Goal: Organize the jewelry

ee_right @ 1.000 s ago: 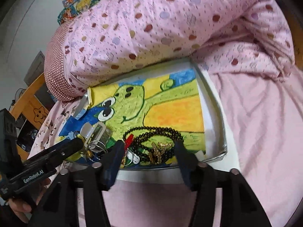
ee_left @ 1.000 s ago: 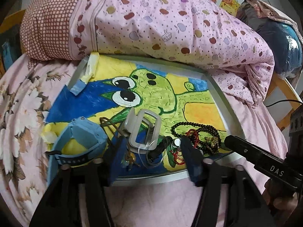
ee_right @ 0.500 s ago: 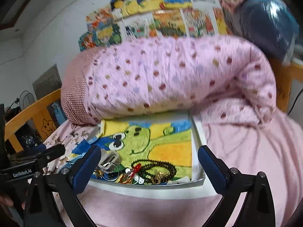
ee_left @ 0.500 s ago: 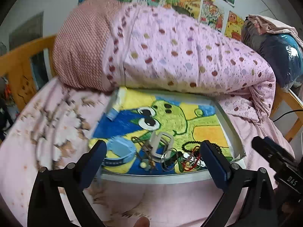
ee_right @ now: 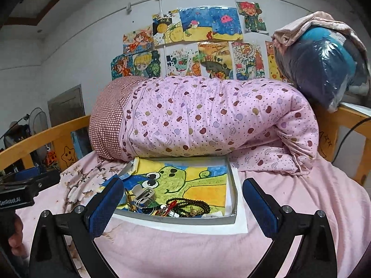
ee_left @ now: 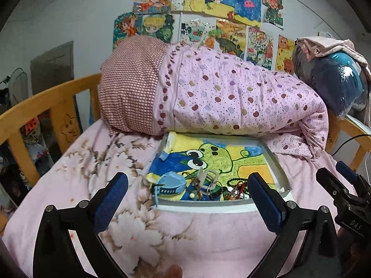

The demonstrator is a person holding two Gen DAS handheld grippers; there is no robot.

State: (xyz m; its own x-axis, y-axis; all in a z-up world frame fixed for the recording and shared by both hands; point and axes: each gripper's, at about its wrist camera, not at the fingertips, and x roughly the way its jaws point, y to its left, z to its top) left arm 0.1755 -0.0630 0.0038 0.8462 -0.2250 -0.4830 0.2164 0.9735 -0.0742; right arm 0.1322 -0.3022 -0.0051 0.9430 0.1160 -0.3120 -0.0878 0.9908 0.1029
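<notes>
Blue-padded fingers on both the left gripper (ee_left: 187,199) and the right gripper (ee_right: 183,202) have just been opening and stand spread wide, nothing between them. Tangled jewelry — dark bead strands (ee_right: 189,205), metal rings (ee_left: 212,186), a blue watch band (ee_left: 170,185) — lies heaped at the near edge of the shallow grey tray (ee_right: 231,180) on the bed. One snagged strand could likely drag the whole knot over the low rim onto soft bedding.

A pink-sheeted bed (ee_right: 289,208) carries a rolled quilt (ee_right: 208,120) and a shallow, apparently metal tray (ee_right: 233,185).
</notes>
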